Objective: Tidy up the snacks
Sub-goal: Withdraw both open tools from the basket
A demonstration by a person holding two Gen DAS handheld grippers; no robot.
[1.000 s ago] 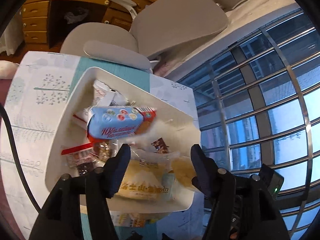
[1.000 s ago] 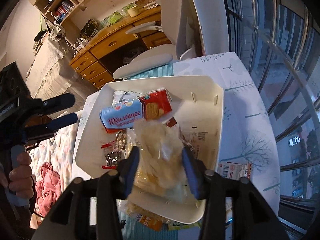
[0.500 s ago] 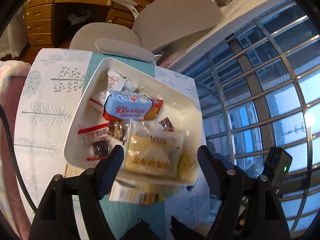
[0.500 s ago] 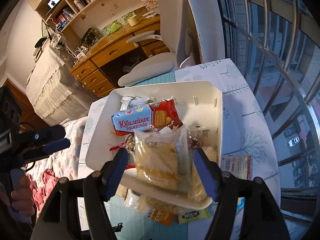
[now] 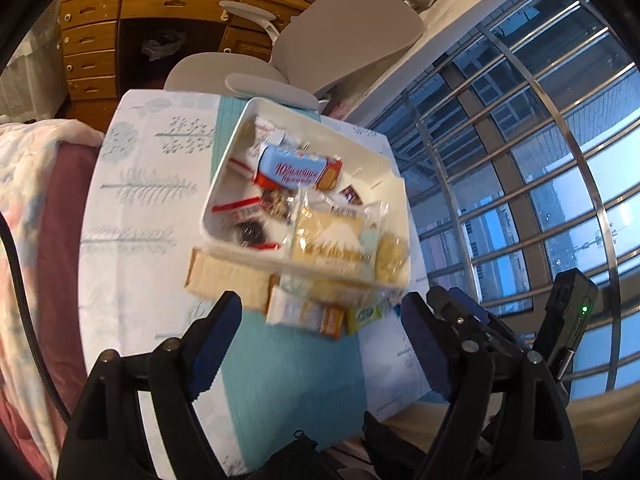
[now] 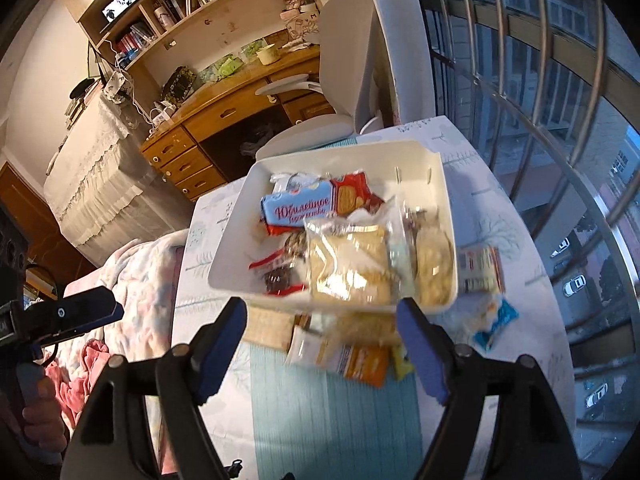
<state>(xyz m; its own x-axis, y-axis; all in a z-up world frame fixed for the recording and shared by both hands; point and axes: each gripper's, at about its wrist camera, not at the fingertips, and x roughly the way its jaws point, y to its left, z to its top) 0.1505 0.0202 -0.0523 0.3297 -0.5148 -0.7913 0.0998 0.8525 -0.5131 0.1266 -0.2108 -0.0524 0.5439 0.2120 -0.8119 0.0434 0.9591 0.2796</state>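
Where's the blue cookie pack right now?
The blue cookie pack lies in the white bin, toward its far side, just behind the bread bag in both views.

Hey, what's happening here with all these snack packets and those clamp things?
A person is tidying snacks with a hand-held gripper in each hand. The white bin already holds a blue-and-red biscuit pack and a clear bag of bread. Both the left gripper and right gripper hover empty, fingers opening. Several packets lie on the table beside the bin.
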